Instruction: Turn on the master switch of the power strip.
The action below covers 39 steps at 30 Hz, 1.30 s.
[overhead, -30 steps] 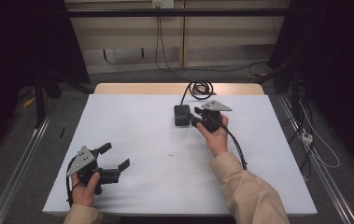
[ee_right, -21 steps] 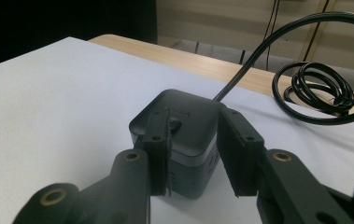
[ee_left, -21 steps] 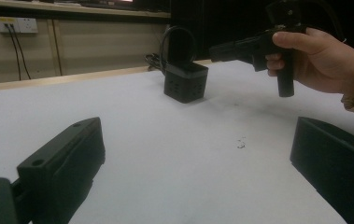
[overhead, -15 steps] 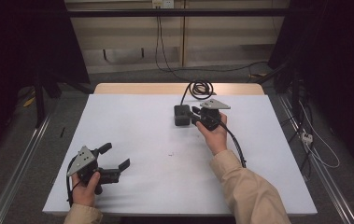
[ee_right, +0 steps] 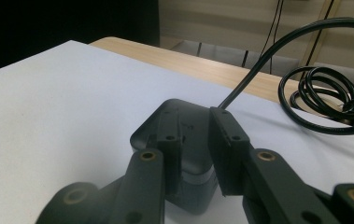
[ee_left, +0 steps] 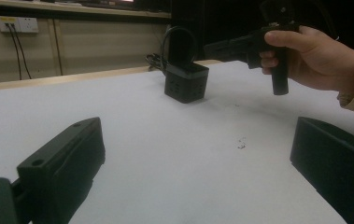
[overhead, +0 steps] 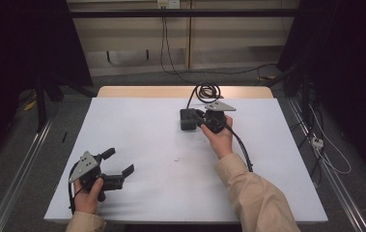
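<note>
Right tool (overhead: 201,121) has just been closing its jaws onto the black adapter (overhead: 188,119), securing it; left tool (overhead: 118,166) rests wide on the worktop (overhead: 142,140), idle.

"What sits on the white table (overhead: 137,125)?"

"A black box (overhead: 187,119). Its black cord (overhead: 206,91) lies curled just behind the box, at the far wooden edge. A tiny dark speck (overhead: 176,159) lies nearer us."
</note>
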Each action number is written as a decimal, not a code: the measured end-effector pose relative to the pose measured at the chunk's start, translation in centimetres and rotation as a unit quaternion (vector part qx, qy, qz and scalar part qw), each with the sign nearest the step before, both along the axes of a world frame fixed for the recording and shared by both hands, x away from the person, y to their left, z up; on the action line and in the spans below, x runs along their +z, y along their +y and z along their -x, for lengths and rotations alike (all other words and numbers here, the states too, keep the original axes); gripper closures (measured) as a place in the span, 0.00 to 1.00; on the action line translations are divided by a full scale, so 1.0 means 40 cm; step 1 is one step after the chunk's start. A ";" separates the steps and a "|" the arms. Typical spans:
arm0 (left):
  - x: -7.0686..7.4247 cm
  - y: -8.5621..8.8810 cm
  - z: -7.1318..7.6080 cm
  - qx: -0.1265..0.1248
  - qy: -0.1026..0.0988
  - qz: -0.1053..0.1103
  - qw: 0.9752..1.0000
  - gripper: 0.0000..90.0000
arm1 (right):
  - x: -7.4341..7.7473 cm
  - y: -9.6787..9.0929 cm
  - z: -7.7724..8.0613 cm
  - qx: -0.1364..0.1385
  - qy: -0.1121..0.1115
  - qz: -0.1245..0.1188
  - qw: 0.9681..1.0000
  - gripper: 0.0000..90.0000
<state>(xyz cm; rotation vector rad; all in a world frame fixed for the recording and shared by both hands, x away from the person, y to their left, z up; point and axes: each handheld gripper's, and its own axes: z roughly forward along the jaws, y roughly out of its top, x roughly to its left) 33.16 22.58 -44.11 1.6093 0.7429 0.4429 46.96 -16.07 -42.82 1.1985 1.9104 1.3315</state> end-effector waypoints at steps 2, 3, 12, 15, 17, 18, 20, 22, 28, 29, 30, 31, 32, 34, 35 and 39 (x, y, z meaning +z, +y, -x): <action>0.000 0.000 0.000 0.000 0.000 0.000 1.000 0.03 | 0.000 0.000 -0.001 0.000 -0.001 -0.003 1.000 0.86; 0.000 0.000 0.000 0.000 0.000 0.000 1.000 0.03 | 0.000 -0.001 -0.001 -0.001 -0.001 -0.003 1.000 0.86; 0.000 -0.001 -0.001 -0.001 -0.001 -0.001 1.000 0.03 | 0.002 -0.003 -0.006 0.001 -0.004 -0.005 1.000 0.93; 0.000 -0.001 0.000 0.000 -0.001 0.000 1.000 0.03 | 0.000 -0.002 -0.009 0.002 -0.004 -0.004 1.000 0.94; 0.000 -0.001 0.000 -0.001 -0.001 -0.001 1.000 0.03 | 0.000 -0.001 -0.011 0.005 -0.003 -0.005 1.000 0.96; 0.000 -0.001 0.000 -0.001 -0.001 -0.001 1.000 0.03 | 0.001 -0.001 -0.012 0.006 -0.004 -0.008 1.000 0.96; 0.000 -0.001 0.001 0.001 0.000 0.001 1.000 0.03 | 0.003 0.001 -0.015 0.006 -0.006 -0.008 1.000 0.96; 0.000 -0.001 0.000 0.001 -0.001 0.000 1.000 0.03 | 0.004 0.001 -0.017 0.006 -0.010 -0.008 1.000 0.97; 0.000 -0.001 0.001 0.000 -0.001 0.000 1.000 0.03 | 0.003 0.003 -0.021 0.006 -0.008 -0.007 1.000 1.00; 0.000 -0.001 0.001 0.000 0.000 0.000 1.000 0.03 | 0.002 0.003 -0.022 0.006 -0.007 -0.008 1.000 1.00; 0.000 -0.001 0.000 -0.002 -0.002 -0.001 1.000 0.03 | 0.001 0.002 -0.022 0.008 -0.007 -0.007 1.000 1.00; 0.000 -0.001 0.000 -0.002 -0.002 -0.001 1.000 0.03 | 0.000 0.003 -0.023 0.007 -0.008 -0.007 1.000 1.00; 0.000 -0.002 0.000 -0.002 -0.001 -0.002 1.000 0.03 | 0.000 0.003 -0.023 0.007 -0.008 -0.007 1.000 1.00; 0.000 -0.003 0.000 -0.002 -0.001 -0.002 1.000 0.03 | -0.002 0.003 -0.024 0.008 -0.008 -0.005 1.000 1.00; 0.000 -0.003 0.000 -0.002 -0.001 -0.002 1.000 0.03 | -0.003 0.004 -0.025 0.009 -0.008 -0.004 1.000 1.00; -0.001 -0.003 0.000 -0.002 -0.001 -0.002 1.000 0.03 | -0.007 0.008 -0.026 0.013 -0.007 -0.002 1.000 1.00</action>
